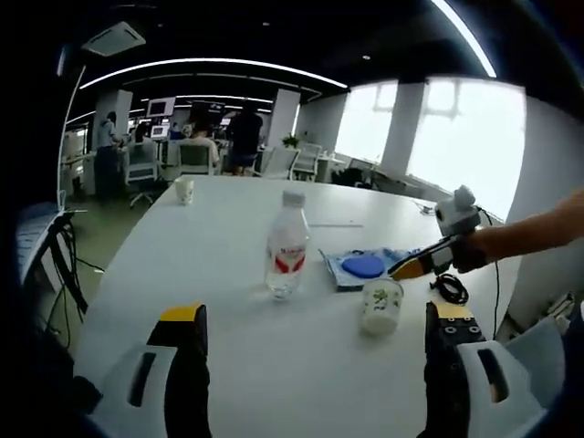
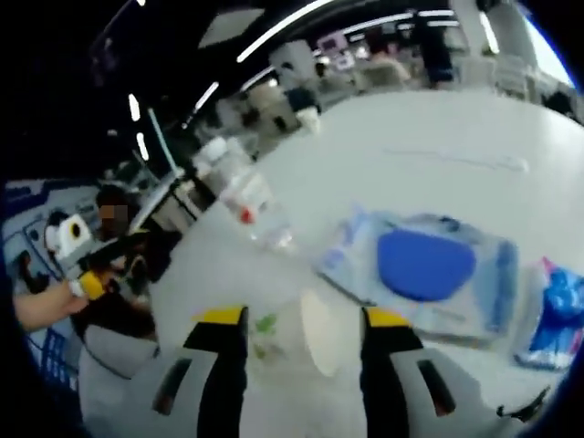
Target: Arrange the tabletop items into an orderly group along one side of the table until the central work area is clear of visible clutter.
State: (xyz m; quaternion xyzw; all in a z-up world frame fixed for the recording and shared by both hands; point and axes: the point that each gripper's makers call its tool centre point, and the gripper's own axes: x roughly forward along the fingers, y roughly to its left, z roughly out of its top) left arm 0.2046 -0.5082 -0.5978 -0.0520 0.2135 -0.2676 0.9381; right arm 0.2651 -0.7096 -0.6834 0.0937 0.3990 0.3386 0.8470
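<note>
Now | left gripper (image 1: pixel 315 333) wide open, holding nothing | right gripper (image 2: pixel 304 342) open around paper cup (image 2: pixel 306 339), not clamped | water bottle (image 1: pixel 286 245) upright beside wipes pack (image 1: pixel 360 267)

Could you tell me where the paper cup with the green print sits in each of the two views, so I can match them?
Left gripper view: the paper cup stands right of centre on the white table, just below the tip of the right tool.
Right gripper view: the cup lies low and central, between that tool's jaws.
Shared landmark: the water bottle.
</note>
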